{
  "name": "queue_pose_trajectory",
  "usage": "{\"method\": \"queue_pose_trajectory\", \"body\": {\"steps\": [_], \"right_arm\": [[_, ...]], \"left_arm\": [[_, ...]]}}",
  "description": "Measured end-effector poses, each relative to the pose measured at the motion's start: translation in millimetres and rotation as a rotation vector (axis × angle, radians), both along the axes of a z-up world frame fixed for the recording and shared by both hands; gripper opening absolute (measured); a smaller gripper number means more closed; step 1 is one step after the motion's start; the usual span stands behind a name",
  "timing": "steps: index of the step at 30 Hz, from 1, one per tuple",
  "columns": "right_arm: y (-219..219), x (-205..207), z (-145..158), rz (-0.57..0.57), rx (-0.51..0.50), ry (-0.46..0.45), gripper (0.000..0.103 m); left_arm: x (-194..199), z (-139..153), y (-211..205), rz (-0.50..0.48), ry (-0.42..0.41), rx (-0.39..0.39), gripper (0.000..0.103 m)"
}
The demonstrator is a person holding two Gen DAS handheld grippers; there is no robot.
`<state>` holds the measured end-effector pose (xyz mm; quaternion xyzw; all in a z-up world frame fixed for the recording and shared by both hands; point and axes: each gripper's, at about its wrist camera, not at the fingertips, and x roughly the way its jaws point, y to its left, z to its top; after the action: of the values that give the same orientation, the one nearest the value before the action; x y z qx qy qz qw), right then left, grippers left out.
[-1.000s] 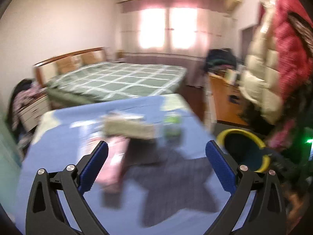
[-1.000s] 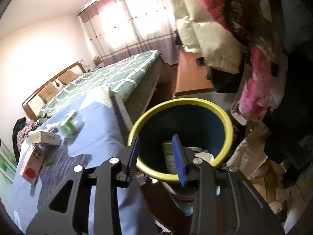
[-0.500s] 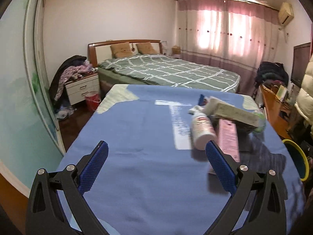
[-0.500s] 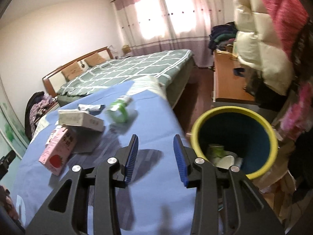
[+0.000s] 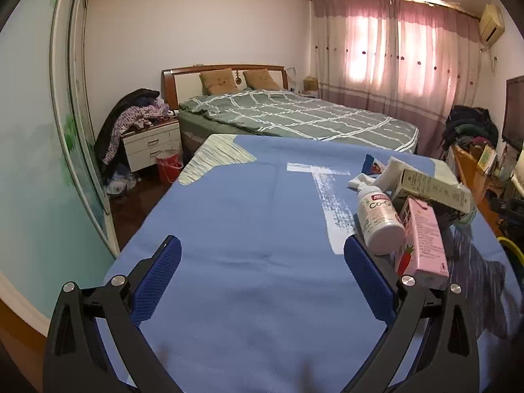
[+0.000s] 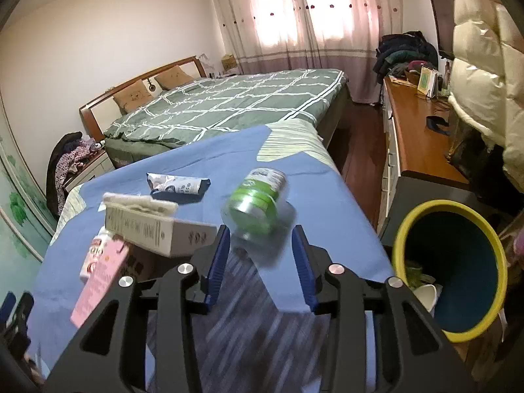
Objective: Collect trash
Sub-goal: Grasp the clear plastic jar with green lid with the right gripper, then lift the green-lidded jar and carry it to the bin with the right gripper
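Trash lies on a blue-covered table [image 5: 249, 203]: a white bottle [image 5: 376, 219], a pink carton [image 5: 422, 239], a grey-white box [image 5: 432, 190] and a wrapper [image 5: 373, 163]. My left gripper [image 5: 262, 245] is open wide over bare cloth, its right finger beside the white bottle. In the right wrist view a clear bottle with a green label [image 6: 258, 203] lies on its side just at the tips of my right gripper [image 6: 260, 232]. Its jaws are opening and the pads do not touch the bottle. The box [image 6: 154, 226], carton [image 6: 98, 281] and wrapper [image 6: 178, 185] sit to its left.
A yellow-rimmed teal bin [image 6: 399, 249] with some trash inside stands on the floor right of the table. A green-quilted bed [image 5: 294, 114] lies beyond, a wooden dresser [image 6: 416, 144] at right, a nightstand [image 5: 152, 140] at left. A dark grey mat [image 5: 471, 278] covers the table's near right.
The right gripper swung from above the bin leftward over the table, up to the green-labelled bottle. The left gripper swung left and lower, from the trash pile to bare cloth.
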<state>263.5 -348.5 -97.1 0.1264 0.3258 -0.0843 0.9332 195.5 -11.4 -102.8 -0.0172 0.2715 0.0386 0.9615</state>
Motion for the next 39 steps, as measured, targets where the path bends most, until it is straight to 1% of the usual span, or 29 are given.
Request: {"method": "queue_pose_trajectory", "body": {"steps": [4, 9, 11, 13, 15, 18, 20, 23, 25, 26, 27, 30, 31, 33, 36, 39], "right_arm": [[0.1, 27.9, -2.9, -0.011, 0.008, 0.031, 0.039], [-2.0, 60.1, -15.6, -0.023, 0.03, 0.087, 0.04], [-1.2, 68.0, -20.8, -0.022, 0.051, 0.099, 0.049], [0.5, 72.1, -22.5, -0.033, 0.039, 0.102, 0.053], [0.4, 76.5, -23.6, -0.04, 0.038, 0.103, 0.053], [-9.8, 76.9, -22.6, -0.079, 0.073, 0.09, 0.053], [-13.3, 76.5, -22.3, -0.085, 0.082, 0.089, 0.054], [-7.9, 79.6, -22.2, -0.074, 0.063, 0.091, 0.055], [-5.6, 85.6, -25.1, -0.078, 0.051, 0.111, 0.055], [-6.3, 87.8, -26.8, -0.081, 0.051, 0.116, 0.059], [-7.0, 90.0, -28.6, -0.087, 0.047, 0.12, 0.061], [-10.2, 93.0, -32.0, -0.108, 0.018, 0.134, 0.06], [-11.4, 93.4, -34.0, -0.11, 0.02, 0.146, 0.058], [-13.8, 92.0, -36.6, -0.105, 0.047, 0.159, 0.058], [-5.1, 93.8, -36.0, -0.092, -0.016, 0.154, 0.058], [-7.3, 95.4, -39.5, -0.088, -0.02, 0.162, 0.056]], "left_arm": [[-0.3, 1.3, 0.5, 0.022, -0.009, -0.008, 0.098], [-4.5, 3.5, -3.3, 0.038, -0.038, 0.008, 0.098], [-3.8, 4.1, -4.9, 0.04, -0.041, 0.013, 0.098], [-2.6, 4.3, -4.5, 0.039, -0.036, 0.014, 0.098], [-0.6, 3.8, -3.5, 0.041, -0.032, 0.011, 0.098], [-1.0, 3.5, -1.7, 0.045, -0.032, 0.001, 0.098], [0.4, 2.6, -1.5, 0.049, -0.026, -0.003, 0.098], [2.1, 2.0, -2.5, 0.051, -0.018, 0.007, 0.098], [2.2, 2.2, -3.0, 0.051, -0.021, 0.011, 0.098], [2.1, 2.2, -3.0, 0.052, -0.022, 0.012, 0.098], [2.1, 2.1, -3.1, 0.052, -0.024, 0.013, 0.098], [2.9, 0.7, -4.0, 0.051, -0.021, 0.014, 0.098], [3.1, 0.5, -3.9, 0.051, -0.02, 0.014, 0.098], [3.6, -0.2, -4.4, 0.051, -0.016, 0.015, 0.098], [3.9, -0.7, -5.1, 0.052, -0.014, 0.018, 0.098], [3.4, -1.0, -5.0, 0.053, -0.018, 0.021, 0.098]]}}
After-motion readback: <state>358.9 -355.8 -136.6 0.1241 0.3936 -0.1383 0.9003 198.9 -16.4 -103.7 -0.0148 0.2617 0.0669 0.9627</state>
